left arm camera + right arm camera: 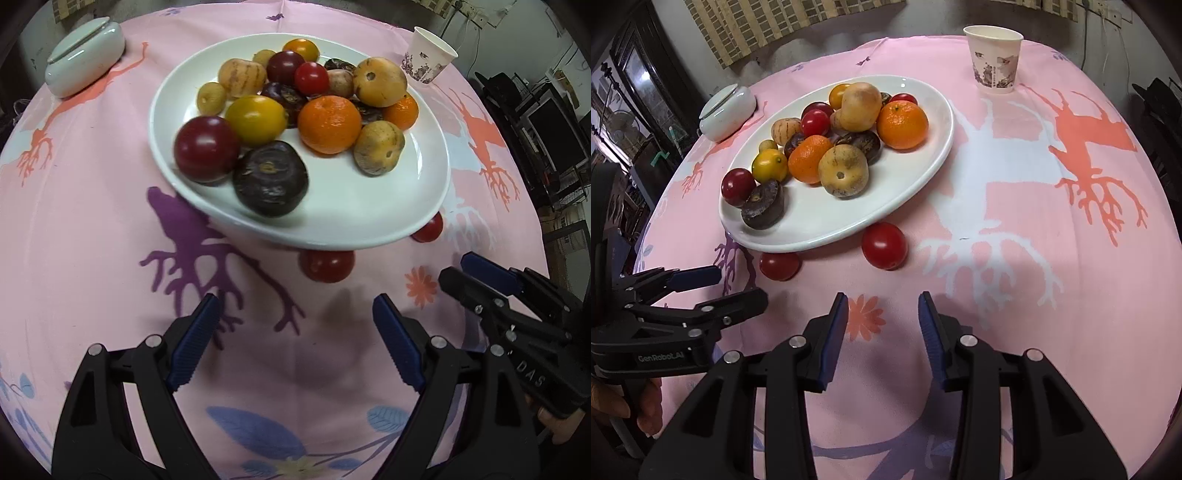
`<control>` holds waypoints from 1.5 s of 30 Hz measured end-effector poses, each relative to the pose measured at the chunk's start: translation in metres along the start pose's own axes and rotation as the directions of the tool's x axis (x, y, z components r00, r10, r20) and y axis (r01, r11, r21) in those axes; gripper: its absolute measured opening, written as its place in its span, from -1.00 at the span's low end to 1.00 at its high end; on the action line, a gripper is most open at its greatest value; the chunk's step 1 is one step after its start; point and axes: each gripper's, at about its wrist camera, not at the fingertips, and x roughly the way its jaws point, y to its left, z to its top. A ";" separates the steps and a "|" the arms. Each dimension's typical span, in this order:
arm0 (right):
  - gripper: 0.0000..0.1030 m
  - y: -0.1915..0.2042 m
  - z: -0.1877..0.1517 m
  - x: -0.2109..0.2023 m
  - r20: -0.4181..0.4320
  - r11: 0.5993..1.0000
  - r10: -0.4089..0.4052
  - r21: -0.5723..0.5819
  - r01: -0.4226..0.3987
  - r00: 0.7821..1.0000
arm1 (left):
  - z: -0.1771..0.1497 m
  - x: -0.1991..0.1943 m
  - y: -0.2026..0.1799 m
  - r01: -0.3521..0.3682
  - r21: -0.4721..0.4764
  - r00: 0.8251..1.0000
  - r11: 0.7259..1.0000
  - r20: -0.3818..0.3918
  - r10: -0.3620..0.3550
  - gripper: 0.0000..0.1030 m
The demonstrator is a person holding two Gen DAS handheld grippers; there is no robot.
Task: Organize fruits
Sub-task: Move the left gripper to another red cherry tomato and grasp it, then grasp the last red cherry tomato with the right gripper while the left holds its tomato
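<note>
The bench holds a big white plate piled with most fruits, so little is left. Two red tomatoes lie just beside its rim. Left gripper jaws gape empty; right gripper jaws are narrower, also empty

Left gripper wide, empty, right gripper narrower, empty

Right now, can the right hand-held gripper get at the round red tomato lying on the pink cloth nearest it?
Probably yes: the right hand-held gripper is empty, and only bare pink cloth lies before the round red tomato.
</note>
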 end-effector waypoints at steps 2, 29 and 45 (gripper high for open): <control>-0.17 -0.001 0.000 -0.001 0.009 1.000 0.001 0.007 -0.001 1.000 | 0.002 0.007 -0.005 -0.004 0.008 1.000 1.000 -0.018 0.004 0.67; 0.27 -0.016 -0.003 -0.003 -0.019 0.995 0.027 0.096 -0.025 0.999 | 0.015 0.012 0.000 0.075 -0.089 0.997 0.993 0.022 -0.073 -0.46; 0.26 0.015 0.007 0.013 0.010 0.990 -0.028 -0.135 0.029 1.000 | -0.011 -0.008 0.018 0.064 -0.070 0.998 0.995 0.015 -0.063 -0.44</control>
